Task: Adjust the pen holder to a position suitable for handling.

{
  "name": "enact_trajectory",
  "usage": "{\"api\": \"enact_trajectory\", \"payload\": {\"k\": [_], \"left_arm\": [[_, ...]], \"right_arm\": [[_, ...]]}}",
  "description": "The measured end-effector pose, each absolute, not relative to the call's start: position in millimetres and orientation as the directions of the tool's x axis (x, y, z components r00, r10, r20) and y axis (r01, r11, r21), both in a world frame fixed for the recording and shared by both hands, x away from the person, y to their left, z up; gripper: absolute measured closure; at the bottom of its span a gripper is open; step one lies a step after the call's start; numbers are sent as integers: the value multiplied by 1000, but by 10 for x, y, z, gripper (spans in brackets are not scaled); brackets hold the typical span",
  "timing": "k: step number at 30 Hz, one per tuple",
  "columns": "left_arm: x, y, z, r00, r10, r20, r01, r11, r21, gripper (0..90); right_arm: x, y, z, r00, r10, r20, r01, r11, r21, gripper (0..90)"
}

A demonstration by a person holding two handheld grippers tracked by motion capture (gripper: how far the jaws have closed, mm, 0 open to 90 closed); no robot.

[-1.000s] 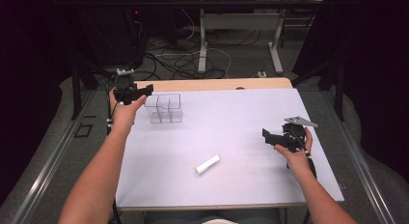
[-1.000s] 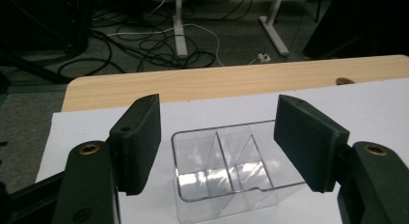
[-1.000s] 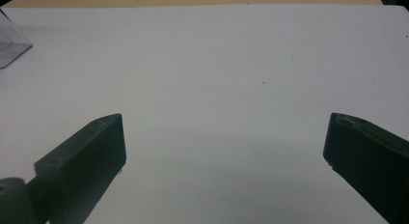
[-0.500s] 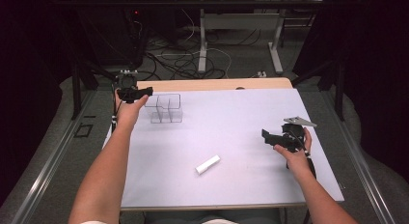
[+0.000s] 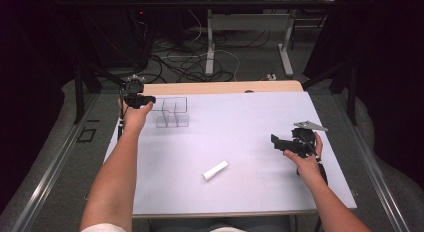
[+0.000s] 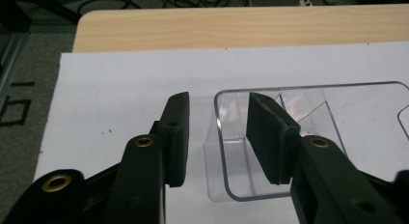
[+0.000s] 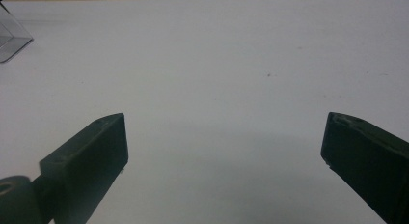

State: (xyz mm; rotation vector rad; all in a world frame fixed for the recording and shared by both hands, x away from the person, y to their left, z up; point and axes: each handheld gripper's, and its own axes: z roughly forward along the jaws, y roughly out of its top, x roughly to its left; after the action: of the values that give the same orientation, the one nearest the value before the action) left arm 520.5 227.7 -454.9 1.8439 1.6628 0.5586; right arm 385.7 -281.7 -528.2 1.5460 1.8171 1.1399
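A clear plastic box (image 5: 171, 112) with several compartments stands at the far left of the white table top (image 5: 240, 127). My left gripper (image 5: 142, 98) is at its left end. In the left gripper view the gripper (image 6: 217, 132) is open, and its jaws straddle the left wall of the clear box (image 6: 308, 113), one outside and one inside, with gaps on both sides. A white cylinder (image 5: 215, 170) lies near the front middle. My right gripper (image 5: 280, 142) hovers low at the right, open wide (image 7: 224, 151), with nothing between its jaws.
A strip of bare wood (image 5: 225, 87) runs along the table's far edge. Beyond it are cables on the floor (image 5: 200, 57) and the legs of another table (image 5: 210, 37). A corner of the clear box (image 7: 12, 40) shows far off in the right gripper view.
The left hand has shifted slightly at the box's left end. The right gripper, the box and the cylinder have not moved.
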Motion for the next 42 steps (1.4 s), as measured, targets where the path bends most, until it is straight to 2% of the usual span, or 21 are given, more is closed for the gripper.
{"api": "enact_trajectory", "payload": {"k": [11, 29, 42], "left_arm": [[5231, 2197, -4627, 145, 988, -58, 765, -74, 640, 705], [5249, 2173, -4704, 96, 995, -30, 792, -58, 608, 847], [5219, 2204, -4709, 55, 993, -101, 791, 18, 611, 879]], "right_arm": [[3859, -2815, -5287, -243, 959, 147, 553, 12, 833, 25], [3860, -2806, -5293, -247, 958, 148, 557, 15, 831, 28], [3863, -2800, -5298, -251, 957, 146, 558, 20, 830, 30]]}}
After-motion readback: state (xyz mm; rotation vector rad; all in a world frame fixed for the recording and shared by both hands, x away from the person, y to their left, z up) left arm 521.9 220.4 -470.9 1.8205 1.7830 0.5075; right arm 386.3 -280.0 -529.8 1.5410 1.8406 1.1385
